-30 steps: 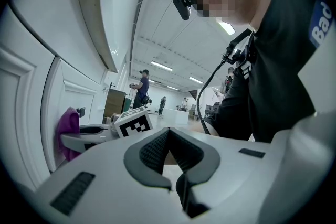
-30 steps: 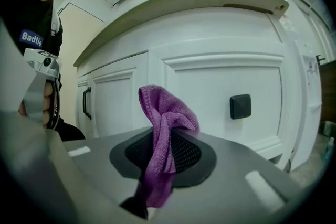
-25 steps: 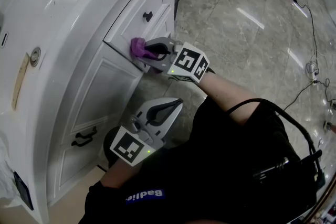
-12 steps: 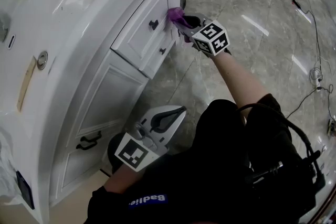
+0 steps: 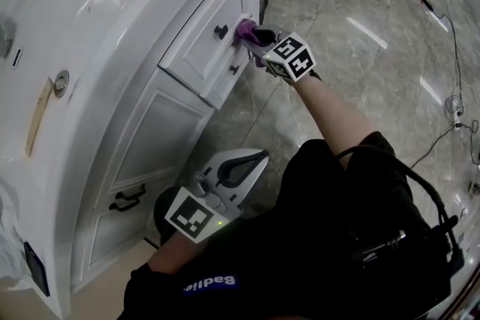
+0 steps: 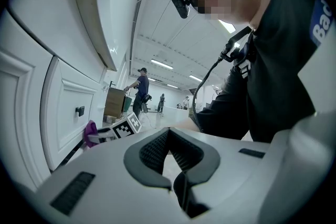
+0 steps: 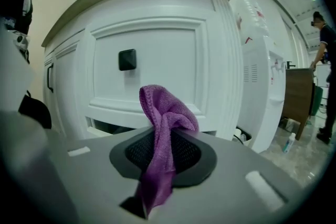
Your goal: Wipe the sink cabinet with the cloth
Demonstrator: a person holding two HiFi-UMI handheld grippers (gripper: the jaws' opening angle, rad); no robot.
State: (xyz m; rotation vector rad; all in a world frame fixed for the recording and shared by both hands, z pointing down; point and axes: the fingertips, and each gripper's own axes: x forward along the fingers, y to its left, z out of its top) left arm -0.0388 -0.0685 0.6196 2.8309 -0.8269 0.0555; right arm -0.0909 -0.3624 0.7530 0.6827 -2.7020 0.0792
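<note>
Cloth (image 5: 247, 30), purple and bunched, sits at the right-hand edge of the upper drawer front (image 5: 201, 50) of the white sink cabinet (image 5: 142, 133), just right of the small black knob (image 5: 220, 31). The right gripper (image 5: 256, 37) has its jaws closed on the cloth; in the right gripper view a strip of cloth (image 7: 165, 113) runs down between the dark pads, and a folded lump stands up past the tips toward the panelled drawer and its knob (image 7: 127, 59). From the head view the lump seems to press against the drawer face near the cabinet's corner, though the contact itself is hard to make out. The left gripper (image 5: 245, 163) hangs low in front of the person's dark clothing, well apart from the cabinet and near its lower door with the black handle (image 5: 124, 198). In the left gripper view its jaws (image 6: 170, 157) are brought together with nothing between the pads. Grey marble-patterned floor (image 5: 360, 49) spreads to the right of the cabinet.
</note>
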